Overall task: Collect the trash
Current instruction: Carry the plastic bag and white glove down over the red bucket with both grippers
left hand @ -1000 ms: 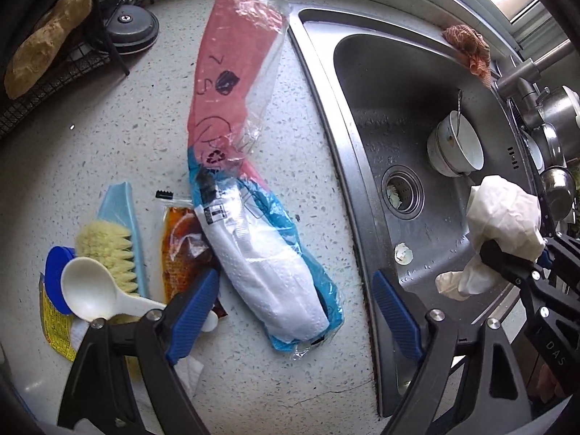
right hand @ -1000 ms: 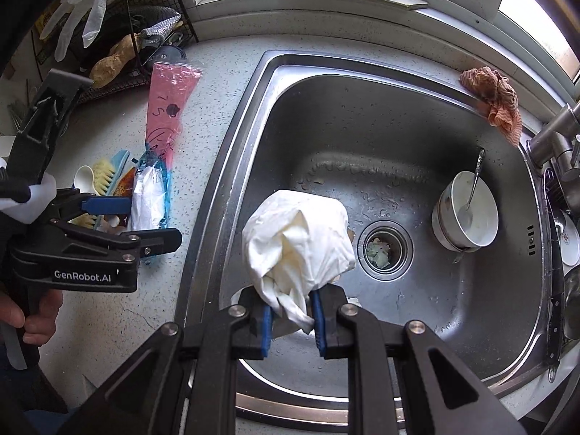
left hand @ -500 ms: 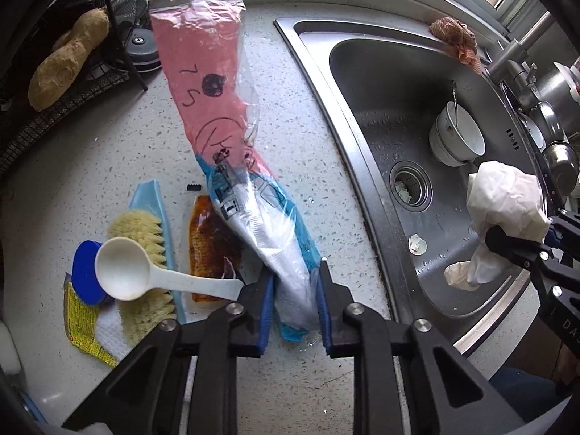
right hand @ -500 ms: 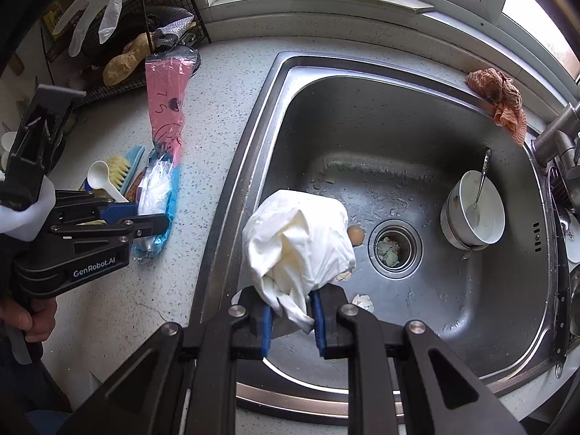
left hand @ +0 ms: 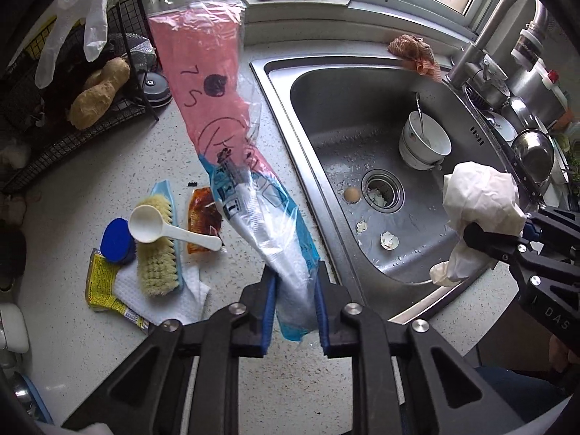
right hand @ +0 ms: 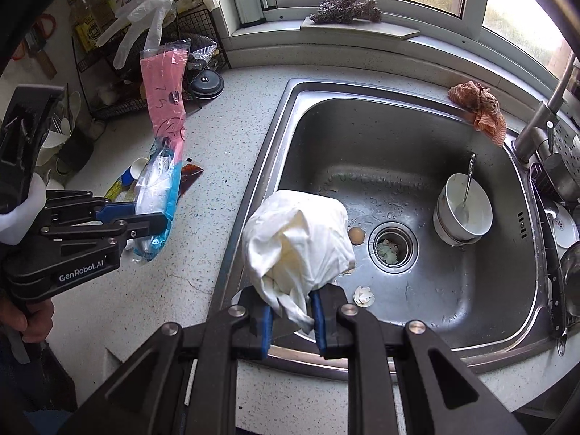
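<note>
above counter, left gripper [left hand: 294,308] tilted down, clamping plastic wrapper [left hand: 232,152].

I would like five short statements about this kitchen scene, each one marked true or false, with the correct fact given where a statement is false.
1. The left gripper is shut on the pink and blue plastic bag. True.
2. The right gripper is open and holds nothing. False: it is shut on a crumpled white bag.
3. A spoon stands in the white bowl inside the sink. True.
4. The white plastic scoop lies in the sink. False: it lies on the counter, across the scrub brush.
5. The orange cloth lies beside the drain. False: it rests on the far rim of the sink, near the faucet.
</note>
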`<state>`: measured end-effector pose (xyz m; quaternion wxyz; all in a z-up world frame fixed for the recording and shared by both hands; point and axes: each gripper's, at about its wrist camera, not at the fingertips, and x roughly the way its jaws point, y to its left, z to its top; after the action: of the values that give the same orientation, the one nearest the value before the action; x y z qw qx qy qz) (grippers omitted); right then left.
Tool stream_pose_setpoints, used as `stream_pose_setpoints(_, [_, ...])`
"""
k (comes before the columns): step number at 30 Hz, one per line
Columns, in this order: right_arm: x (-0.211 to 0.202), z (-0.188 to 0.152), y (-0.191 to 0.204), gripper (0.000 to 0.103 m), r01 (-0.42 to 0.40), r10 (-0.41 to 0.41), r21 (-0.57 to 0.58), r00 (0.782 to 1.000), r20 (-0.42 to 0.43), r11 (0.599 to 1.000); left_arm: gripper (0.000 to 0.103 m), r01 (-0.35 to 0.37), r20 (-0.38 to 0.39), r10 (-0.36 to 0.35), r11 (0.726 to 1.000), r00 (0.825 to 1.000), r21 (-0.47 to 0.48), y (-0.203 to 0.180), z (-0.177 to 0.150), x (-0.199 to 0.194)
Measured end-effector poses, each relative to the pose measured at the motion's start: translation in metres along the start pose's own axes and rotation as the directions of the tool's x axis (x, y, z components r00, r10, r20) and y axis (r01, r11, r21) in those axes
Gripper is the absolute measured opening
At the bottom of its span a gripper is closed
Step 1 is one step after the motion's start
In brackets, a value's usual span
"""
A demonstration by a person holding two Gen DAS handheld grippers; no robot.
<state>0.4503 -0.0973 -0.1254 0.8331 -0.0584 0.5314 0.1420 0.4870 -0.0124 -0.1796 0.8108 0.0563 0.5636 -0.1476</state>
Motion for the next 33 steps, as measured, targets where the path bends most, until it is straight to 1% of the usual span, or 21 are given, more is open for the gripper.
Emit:
stream_pose_setpoints(6, [-0.022,-0.029,-0.022,0.017,-0.023,0.022,0.026,0.999,0.029,0.999,0.017,-0.006,0.017,0.005,0.999,1.000,0.043,-0.045,-0.025,-0.022])
stream_pose_setpoints(10, [-0.043,-0.057,-0.035,0.017,-0.032,0.030,0.033,0.998,0.047,0.999,0.017,-0.004,0.027,0.002,0.999,1.000,0.043,-0.078,-0.046,-0.032])
stream_pose_setpoints(19, [-0.084,-0.130,-0.066,0.017,-0.028,0.025,0.047,0.997,0.073,0.998,0.017,-0.009,0.025,0.007,0.995,1.000,0.094,-0.170,-0.112,-0.050])
stream_pose_setpoints(24, [-0.106,-0.173,-0.076,0.017,-0.019,0.016,0.037,0.997,0.080,0.999,0.017,-0.009,0.041,0.005,0.993,0.999,0.116,-0.220,-0.150,-0.062])
stream_pose_setpoints(26, [-0.114,-0.190,-0.082,0.017,-0.014,0.012,0.032,0.997,0.081,0.999,0.017,0.002,0.045,-0.008,0.992,0.999,0.123,-0.237,-0.164,-0.064])
stream_pose_setpoints(28, [-0.120,-0.206,-0.088,0.017,-0.011,0.008,0.040,0.997,0.076,0.999,0.017,0.028,0.040,-0.033,0.991,0.999,0.131,-0.255,-0.179,-0.063])
stream_pose_setpoints(31, [-0.125,-0.229,-0.098,0.017,-0.008,0.004,0.068,0.998,0.057,0.998,0.017,0.063,0.003,-0.064,0.989,0.998,0.135,-0.277,-0.195,-0.055])
stream_pose_setpoints(33, [-0.126,-0.244,-0.102,0.017,0.000,-0.004,0.090,0.999,0.040,0.996,0.017,0.088,-0.025,-0.085,0.984,0.996,0.158,-0.291,-0.205,-0.050])
